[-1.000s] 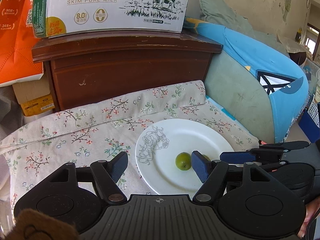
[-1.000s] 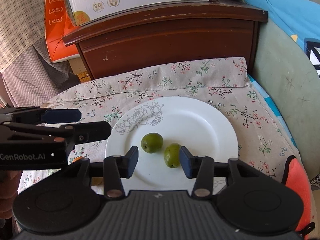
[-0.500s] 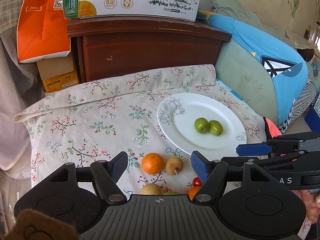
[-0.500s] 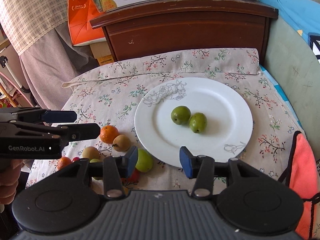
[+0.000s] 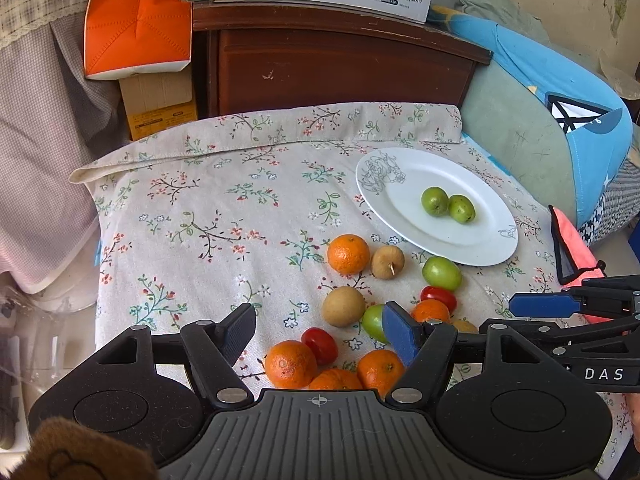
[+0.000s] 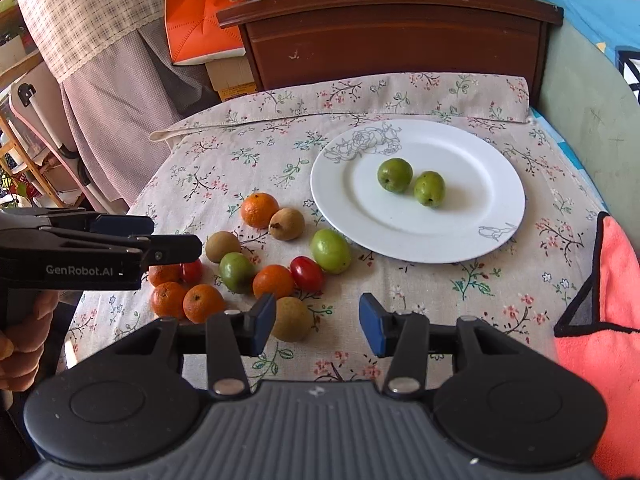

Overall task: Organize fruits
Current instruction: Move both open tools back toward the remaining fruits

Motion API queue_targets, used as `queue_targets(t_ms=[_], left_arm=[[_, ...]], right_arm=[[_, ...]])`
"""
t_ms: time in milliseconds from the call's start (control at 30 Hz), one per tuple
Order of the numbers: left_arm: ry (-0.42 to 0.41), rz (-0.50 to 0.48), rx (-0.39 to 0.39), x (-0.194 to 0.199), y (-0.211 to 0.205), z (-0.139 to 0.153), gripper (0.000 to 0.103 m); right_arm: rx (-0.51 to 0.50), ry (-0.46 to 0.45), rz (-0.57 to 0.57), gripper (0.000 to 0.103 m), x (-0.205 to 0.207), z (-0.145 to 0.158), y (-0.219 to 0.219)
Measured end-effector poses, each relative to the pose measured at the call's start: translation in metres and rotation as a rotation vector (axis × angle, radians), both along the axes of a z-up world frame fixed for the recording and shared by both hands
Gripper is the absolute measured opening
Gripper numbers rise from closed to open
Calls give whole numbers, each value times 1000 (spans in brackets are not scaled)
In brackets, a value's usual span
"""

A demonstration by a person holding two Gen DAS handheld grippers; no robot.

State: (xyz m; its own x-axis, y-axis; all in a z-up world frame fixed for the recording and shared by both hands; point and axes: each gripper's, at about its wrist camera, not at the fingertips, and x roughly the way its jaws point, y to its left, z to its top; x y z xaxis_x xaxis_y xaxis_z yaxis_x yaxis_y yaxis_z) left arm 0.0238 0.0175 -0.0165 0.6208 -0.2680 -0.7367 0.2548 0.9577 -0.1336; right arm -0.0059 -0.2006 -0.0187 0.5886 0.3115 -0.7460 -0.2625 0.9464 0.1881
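On the left, the left gripper [image 5: 318, 330] hovers low over the near cluster of loose fruit, jaws apart and holding nothing. Oranges [image 6: 187, 300], cherry tomatoes [image 6: 306, 273], brown fruits [image 6: 291, 319] and green fruits [image 6: 330, 250] lie scattered on the floral cloth [image 6: 224, 160] covering the table. Further right, the white plate [image 6: 500, 216] holds two green fruits [image 6: 412, 182] touching side by side. The right gripper [image 6: 318, 322] hangs near the front edge, jaws apart and empty, with a brown fruit just beside its left finger.

Sorting seems to be at the green batch, so the next pick is probably the green fruit just beside the plate's near-left rim. It calls for a descent between neighbours: a tomato sits close beside it. The plate's right half is free; an orange-pink cloth [image 6: 600, 300] bounds the right edge.
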Motion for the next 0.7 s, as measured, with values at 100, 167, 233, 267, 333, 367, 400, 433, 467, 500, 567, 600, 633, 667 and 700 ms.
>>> queue_targets(t_ms=[100, 167, 233, 267, 333, 367, 400, 433, 467, 500, 567, 600, 633, 667, 700], left_arm=[[9, 11, 15, -3, 4, -5, 70], [11, 15, 25, -6, 6, -7, 70], [18, 19, 21, -8, 9, -9, 70], [22, 20, 19, -9, 10, -10, 69], [25, 16, 20, -12, 10, -12, 69], [25, 13, 23, -13, 10, -12, 69], [26, 9, 24, -14, 10, -13, 69], [28, 5, 24, -15, 10, -14, 69], [33, -1, 24, -16, 9, -15, 68], [37, -6, 25, -16, 9, -16, 67], [39, -14, 30, -17, 9, -18, 67], [38, -19, 28, -18, 9, -18, 67], [39, -25, 26, -18, 9, -18, 66], [40, -29, 24, -18, 9, -18, 66], [43, -35, 21, -19, 9, -18, 65]], right_arm=[[4, 9, 0, 47, -4, -3, 1], [0, 11, 5, 47, -6, -5, 3], [0, 16, 11, 47, -8, -7, 5], [0, 19, 14, 47, -8, -8, 6], [-3, 25, 21, 47, -8, -10, 9], [-6, 26, 25, 47, -7, -10, 10], [-8, 26, 28, 47, -7, -11, 11], [-9, 27, 31, 47, -6, -12, 12], [-8, 28, 32, 46, -5, -12, 13], [-8, 30, 32, 46, -5, -13, 14], [-14, 34, 33, 46, -3, -15, 16], [-17, 36, 33, 46, -2, -17, 16], [-18, 41, 33, 46, -1, -18, 17], [-18, 44, 34, 46, 0, -19, 18], [-19, 44, 35, 45, 1, -20, 18]])
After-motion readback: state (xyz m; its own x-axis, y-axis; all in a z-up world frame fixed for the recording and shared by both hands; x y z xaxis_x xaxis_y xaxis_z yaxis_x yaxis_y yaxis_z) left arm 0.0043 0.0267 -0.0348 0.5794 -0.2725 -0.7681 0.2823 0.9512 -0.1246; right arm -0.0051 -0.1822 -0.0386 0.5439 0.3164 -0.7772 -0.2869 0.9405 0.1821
